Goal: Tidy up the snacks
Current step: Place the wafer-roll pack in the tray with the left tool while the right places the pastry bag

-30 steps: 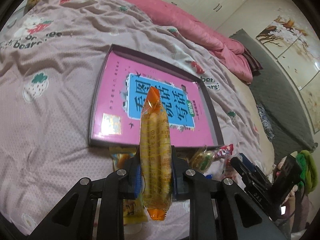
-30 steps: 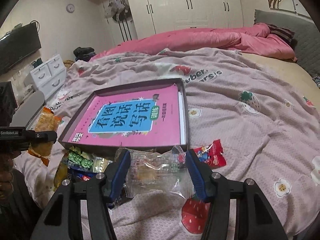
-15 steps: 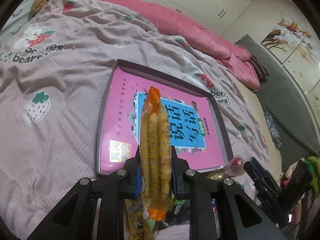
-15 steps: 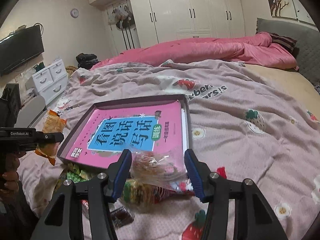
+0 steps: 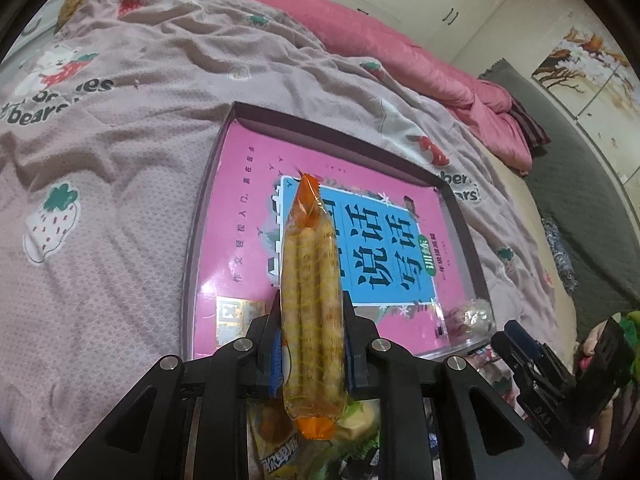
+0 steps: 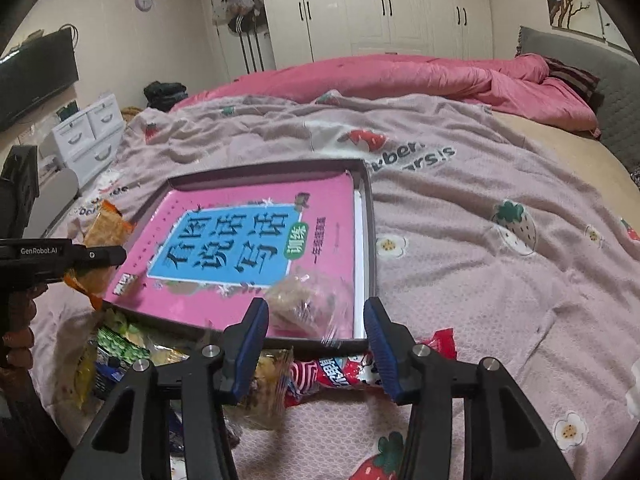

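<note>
Snacks: orange stick-biscuit packet (image 5: 312,300) clamped in left gripper (image 5: 311,344), jaws closed on its lower half, long axis running straight ahead along the fingers, tip over the pink-lined tray (image 5: 208,208). Clear wrapped snack (image 6: 308,304) sits between the jaws of right gripper (image 6: 316,340), which have just been closing; pads look short of the wrapper, so grip not confirmed. It hangs over the tray's near right corner. Loose snack pile (image 6: 132,356) lies on the bed (image 6: 460,240) just before the tray's near edge. Both packets are already above the tray; left looks deeper in.
</note>
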